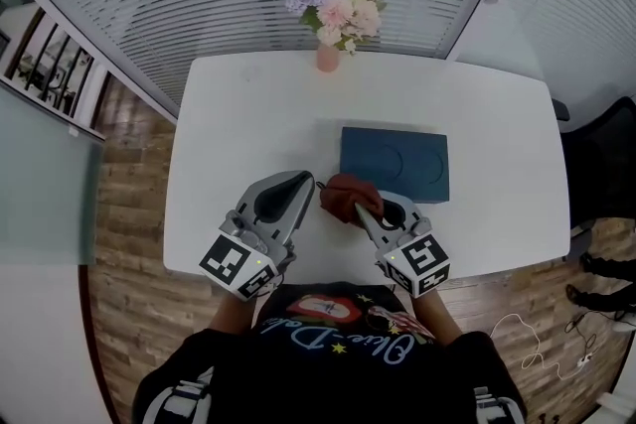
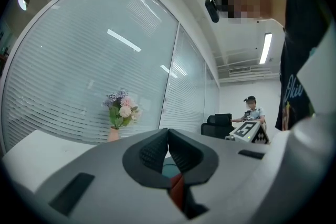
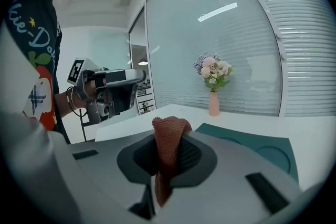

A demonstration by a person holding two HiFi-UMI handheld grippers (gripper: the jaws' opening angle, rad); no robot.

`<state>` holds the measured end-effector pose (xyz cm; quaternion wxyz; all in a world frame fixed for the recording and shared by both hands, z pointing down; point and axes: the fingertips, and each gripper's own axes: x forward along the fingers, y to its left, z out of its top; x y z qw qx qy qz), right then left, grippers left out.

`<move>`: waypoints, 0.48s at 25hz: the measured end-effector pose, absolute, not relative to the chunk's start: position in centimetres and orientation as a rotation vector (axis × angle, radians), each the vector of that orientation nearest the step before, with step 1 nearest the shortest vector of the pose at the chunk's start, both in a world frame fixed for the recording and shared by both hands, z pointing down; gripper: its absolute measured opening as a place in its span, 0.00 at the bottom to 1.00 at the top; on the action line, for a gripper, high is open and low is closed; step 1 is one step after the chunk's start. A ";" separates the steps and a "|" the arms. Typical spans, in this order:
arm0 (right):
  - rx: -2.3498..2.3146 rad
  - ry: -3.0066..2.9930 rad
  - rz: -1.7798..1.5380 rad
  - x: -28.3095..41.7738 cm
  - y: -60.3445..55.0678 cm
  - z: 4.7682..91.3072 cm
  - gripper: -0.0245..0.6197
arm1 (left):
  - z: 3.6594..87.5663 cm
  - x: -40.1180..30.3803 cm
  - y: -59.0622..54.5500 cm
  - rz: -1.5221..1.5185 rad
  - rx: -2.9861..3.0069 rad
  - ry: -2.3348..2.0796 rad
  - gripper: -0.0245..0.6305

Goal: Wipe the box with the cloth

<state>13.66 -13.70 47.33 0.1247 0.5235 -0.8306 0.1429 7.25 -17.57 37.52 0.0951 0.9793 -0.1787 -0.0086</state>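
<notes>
On table [image 1: 477, 114] one box [image 1: 395, 163] — one cloth [image 1: 346, 196] pinched in right gripper [image 1: 365, 211]; left gripper [image 1: 305, 181] closed.

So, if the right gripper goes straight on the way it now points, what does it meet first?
Past the cloth in its jaws, the right gripper seems to meet only bare table: its line runs between the left gripper and the box, left of the vase. Depth is uncertain.

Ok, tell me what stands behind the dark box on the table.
A vase of flowers stands behind the box, apart from it, near the table's far edge. The cloth in the right gripper hides the box's near left corner.
</notes>
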 end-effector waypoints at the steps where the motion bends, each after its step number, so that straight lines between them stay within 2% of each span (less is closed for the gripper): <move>1: 1.533 -2.416 0.421 13.9 -13.5 47.4 0.08 | 37.5 7.5 -17.5 -0.025 2.905 -0.517 0.04; 12: 1.670 -2.310 0.470 18.3 -11.1 47.8 0.08 | 37.2 11.3 -16.5 -0.011 2.931 -0.375 0.04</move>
